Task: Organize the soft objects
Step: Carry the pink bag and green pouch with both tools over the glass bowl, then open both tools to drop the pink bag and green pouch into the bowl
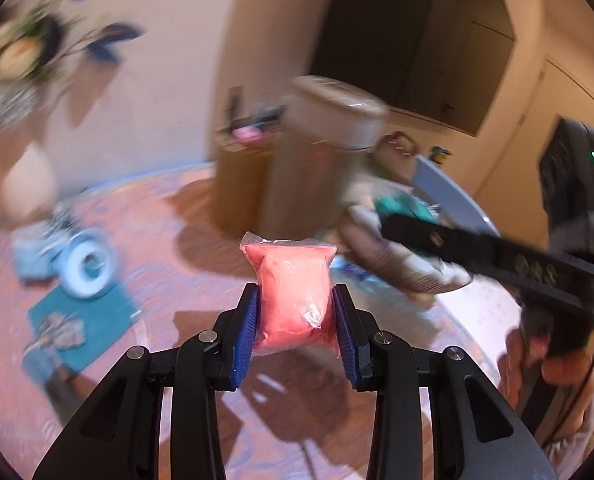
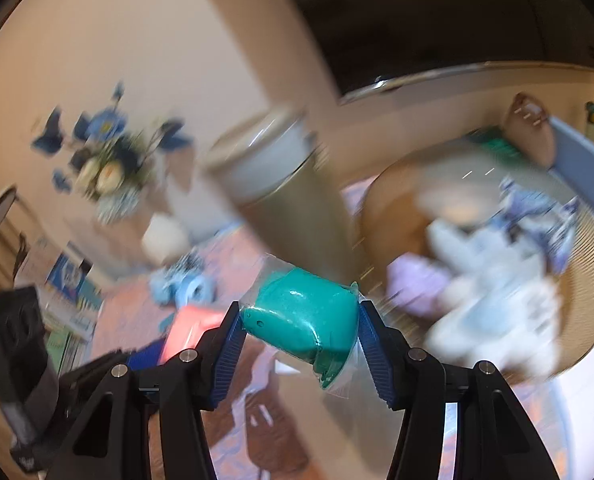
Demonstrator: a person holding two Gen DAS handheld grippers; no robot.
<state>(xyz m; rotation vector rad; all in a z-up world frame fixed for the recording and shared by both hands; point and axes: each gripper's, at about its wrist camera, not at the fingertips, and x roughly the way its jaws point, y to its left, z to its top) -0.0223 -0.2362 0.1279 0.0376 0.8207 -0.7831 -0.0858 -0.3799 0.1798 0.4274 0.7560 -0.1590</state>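
While both tilt downward, left gripper (image 1: pixel 295 308) fingers clamp pink pouch (image 1: pixel 293 292) — right gripper (image 2: pixel 299 330) fingers clamp teal pouch (image 2: pixel 303 320).

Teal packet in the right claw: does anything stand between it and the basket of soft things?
The teal packet is clamped in the right claw. The basket lies up and right; nothing visible blocks that gap. The tall tan canister stands left of the path.

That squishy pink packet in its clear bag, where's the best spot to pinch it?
Across its plump middle, one pad on each long side, coming from its lower end, as the left tool does now. The pink packet stands upright there, and its soft filling gives under the pads.
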